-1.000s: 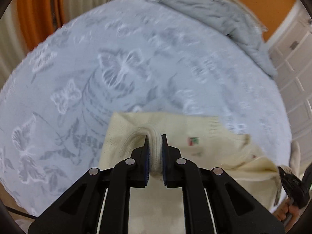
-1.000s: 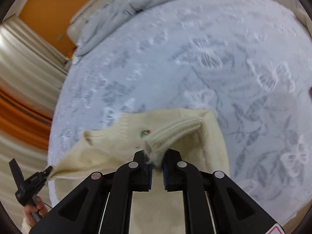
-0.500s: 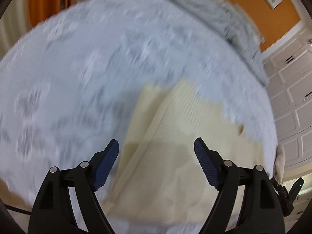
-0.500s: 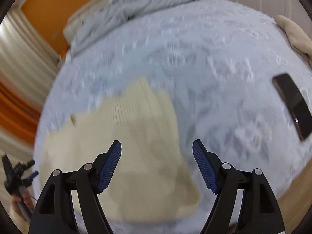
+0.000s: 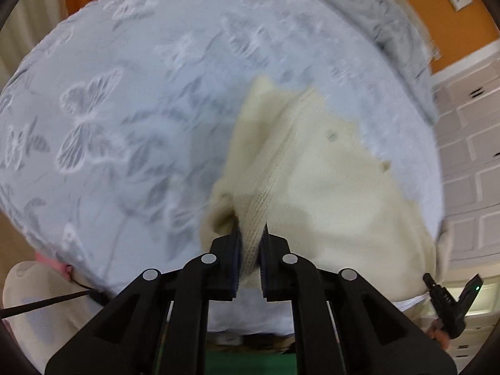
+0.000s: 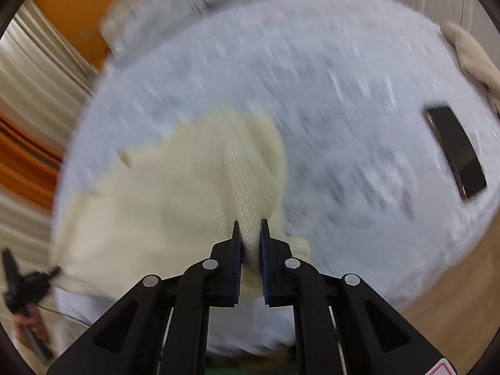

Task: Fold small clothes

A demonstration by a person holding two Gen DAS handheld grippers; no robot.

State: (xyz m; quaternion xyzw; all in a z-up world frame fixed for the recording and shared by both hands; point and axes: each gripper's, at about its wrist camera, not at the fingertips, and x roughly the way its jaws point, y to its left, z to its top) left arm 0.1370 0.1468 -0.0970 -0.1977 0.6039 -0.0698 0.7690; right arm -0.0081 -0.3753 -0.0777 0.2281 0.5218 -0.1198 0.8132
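A cream knitted sweater lies folded on the pale blue bedspread near the bed's front edge; it also shows in the right wrist view. My left gripper is shut on the sweater's near left edge, a fold of knit between the pads. My right gripper is shut on the sweater's near right edge, lifting a ridge of knit. The right gripper shows at the far right of the left wrist view, and the left gripper at the far left of the right wrist view.
The bedspread has a butterfly pattern. A grey duvet is bunched at the far end. A black phone lies on the bed to the right. A cream cloth lies at the far right edge. White cupboard doors stand beside the bed.
Both grippers let go of the sweater's far edge, opened and drew back to the front of the bed. Now both have shut on the sweater's near edge.
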